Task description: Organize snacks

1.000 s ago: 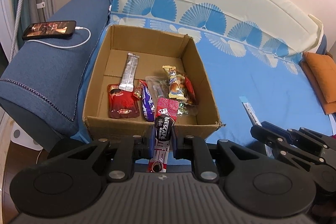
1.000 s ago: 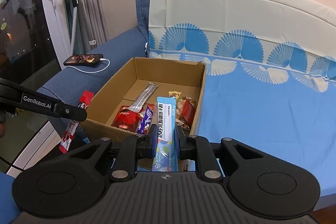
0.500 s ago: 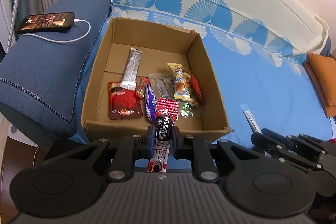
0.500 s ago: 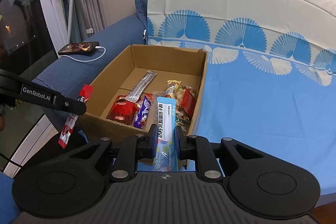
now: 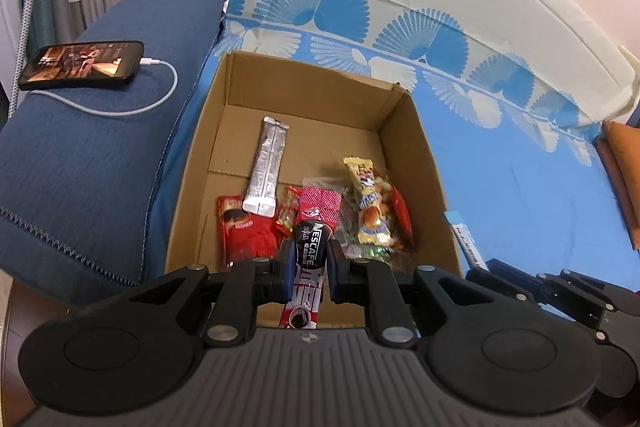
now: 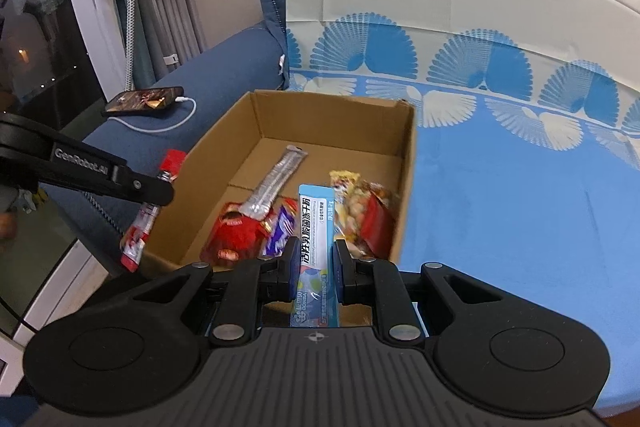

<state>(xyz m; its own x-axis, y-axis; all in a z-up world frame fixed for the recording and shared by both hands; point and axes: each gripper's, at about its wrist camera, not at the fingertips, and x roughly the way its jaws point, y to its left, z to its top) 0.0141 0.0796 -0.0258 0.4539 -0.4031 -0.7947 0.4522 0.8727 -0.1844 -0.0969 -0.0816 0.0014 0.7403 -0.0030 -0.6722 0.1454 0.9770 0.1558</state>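
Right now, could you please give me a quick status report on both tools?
Left tool shut on Nescafe stick, right tool shut on blue stick. Both over cardboard box near edge. Nothing blocking the drop.

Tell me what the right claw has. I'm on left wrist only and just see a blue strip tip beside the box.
Observer: The right claw is shut on a light-blue stick packet, upright between its fingers.
Operator: Over the box?
Observer: It's at the cardboard box front edge. The packet's top overlaps the interior in the right wrist view, but depth is unclear.
Operator: Anything my Nescafe stick hides?
Observer: A purple wrapper lying beside the red packet.
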